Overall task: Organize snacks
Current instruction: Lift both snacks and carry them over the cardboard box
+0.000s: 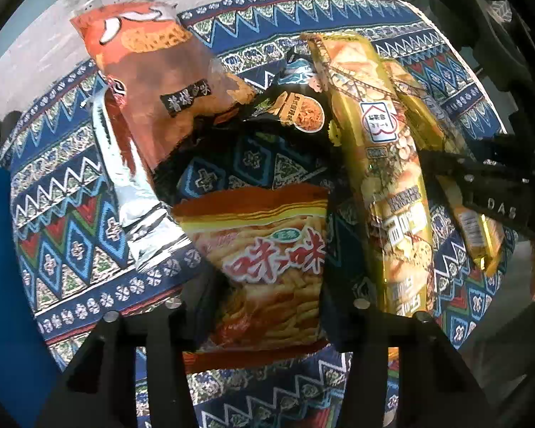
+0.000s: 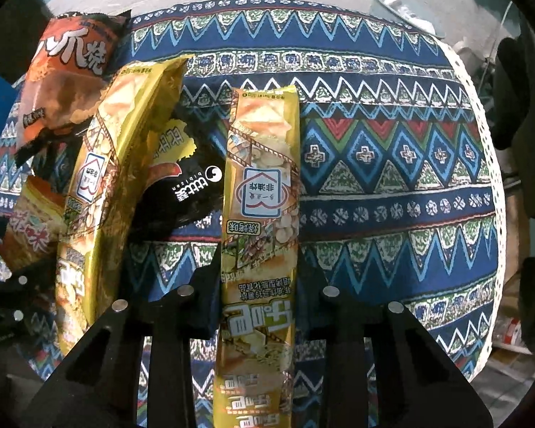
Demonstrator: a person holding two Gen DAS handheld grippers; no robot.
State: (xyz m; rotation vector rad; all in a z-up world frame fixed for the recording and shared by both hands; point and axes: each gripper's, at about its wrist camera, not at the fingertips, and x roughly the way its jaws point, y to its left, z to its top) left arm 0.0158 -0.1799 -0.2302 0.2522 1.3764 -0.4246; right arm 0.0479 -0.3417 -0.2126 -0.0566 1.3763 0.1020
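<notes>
Snack packets counted on the patterned tablecloth (image 2: 392, 192): five in all. Two long gold packets (image 2: 260, 192) (image 2: 100, 185) of the same design; one orange-brown bag (image 1: 153, 82); one black bag (image 2: 189, 185); one orange bag printed with fries (image 1: 264, 260). Grippers in view: two, the left gripper (image 1: 267, 306) and the right gripper (image 2: 258, 285).

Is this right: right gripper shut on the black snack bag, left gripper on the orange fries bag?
Not quite. The right gripper is shut on a long gold snack pack, not the black bag beside it, as the right wrist view shows. The left gripper is on the orange fries bag.
</notes>
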